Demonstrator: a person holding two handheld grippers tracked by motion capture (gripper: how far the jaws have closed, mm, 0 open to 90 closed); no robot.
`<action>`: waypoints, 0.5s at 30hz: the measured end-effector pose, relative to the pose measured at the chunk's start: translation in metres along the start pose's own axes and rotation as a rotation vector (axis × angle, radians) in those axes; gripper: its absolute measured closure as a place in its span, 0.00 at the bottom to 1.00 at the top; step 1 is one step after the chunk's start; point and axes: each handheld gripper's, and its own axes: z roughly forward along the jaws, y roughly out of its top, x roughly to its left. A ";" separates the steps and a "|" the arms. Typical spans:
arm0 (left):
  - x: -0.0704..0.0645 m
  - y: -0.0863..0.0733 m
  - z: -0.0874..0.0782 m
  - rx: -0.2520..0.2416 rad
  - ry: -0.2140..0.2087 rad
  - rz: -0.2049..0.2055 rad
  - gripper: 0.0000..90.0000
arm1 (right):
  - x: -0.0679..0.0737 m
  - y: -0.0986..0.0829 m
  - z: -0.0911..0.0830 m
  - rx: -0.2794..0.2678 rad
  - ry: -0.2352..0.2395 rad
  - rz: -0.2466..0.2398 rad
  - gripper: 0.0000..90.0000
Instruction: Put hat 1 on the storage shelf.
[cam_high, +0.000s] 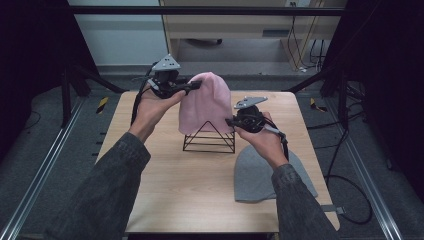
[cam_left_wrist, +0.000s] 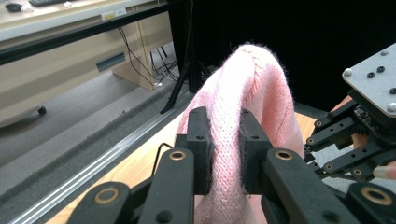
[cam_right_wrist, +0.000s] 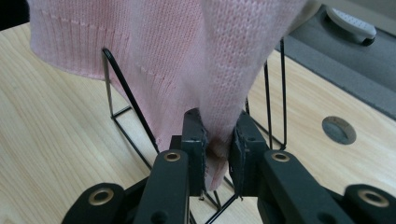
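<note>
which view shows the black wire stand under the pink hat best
The high view: the wire stand shows its whole pyramid base under the pink hat. The right gripper view shows a few close rods; the left gripper view just a wire bit.

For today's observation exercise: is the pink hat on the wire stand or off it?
On: the pink hat drapes over the wire stand.

light wooden table; black wire stand at centre, grey beanie flat near right edge.
</note>
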 end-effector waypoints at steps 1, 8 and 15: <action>-0.001 -0.001 0.001 0.001 -0.004 0.000 0.87 | 0.000 -0.001 0.001 0.002 0.001 0.001 0.86; -0.006 -0.005 0.004 0.028 0.003 0.003 0.87 | -0.002 -0.007 0.002 0.018 0.003 0.009 0.87; -0.008 -0.016 0.006 0.048 -0.016 -0.009 0.87 | -0.003 -0.018 0.006 0.033 0.007 0.025 0.86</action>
